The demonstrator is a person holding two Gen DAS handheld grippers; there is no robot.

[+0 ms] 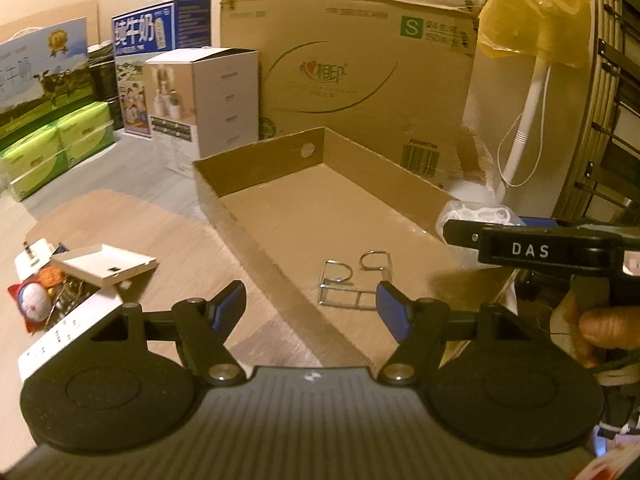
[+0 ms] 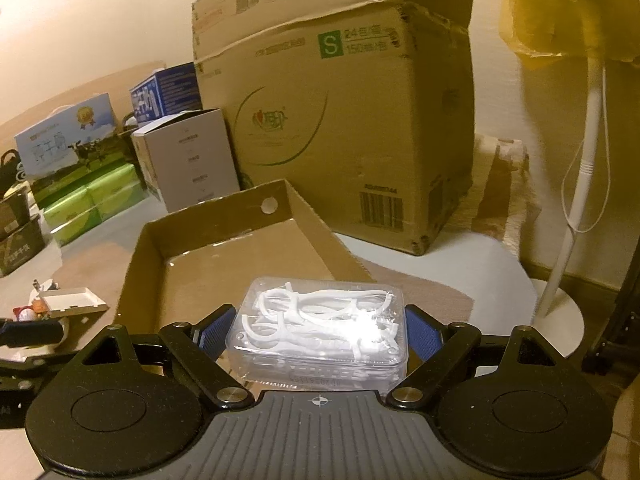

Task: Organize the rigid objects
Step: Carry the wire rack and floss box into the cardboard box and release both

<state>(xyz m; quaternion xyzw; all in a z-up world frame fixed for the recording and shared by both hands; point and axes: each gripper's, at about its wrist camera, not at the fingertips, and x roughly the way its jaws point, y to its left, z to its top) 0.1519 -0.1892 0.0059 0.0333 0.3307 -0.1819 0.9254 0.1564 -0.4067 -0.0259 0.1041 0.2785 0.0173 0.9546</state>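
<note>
Right gripper (image 2: 320,330) over near end of shallow cardboard tray (image 2: 138,276), fingers (image 2: 422,336) clamped on clear plastic box of floss picks (image 2: 320,328). Left gripper (image 1: 310,308) at tray's near left wall, fingers (image 1: 390,308) apart, nothing between. Wire rack (image 1: 354,280) flat on tray floor, just beyond left fingertips. Small white box (image 1: 106,266) among clutter, left of tray. Large carton (image 2: 340,120) behind tray, far side.

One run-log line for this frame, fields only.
right gripper: shut on floss box, over tray | left gripper: open, empty | wire rack: in tray | clutter pile: left of tray
</note>
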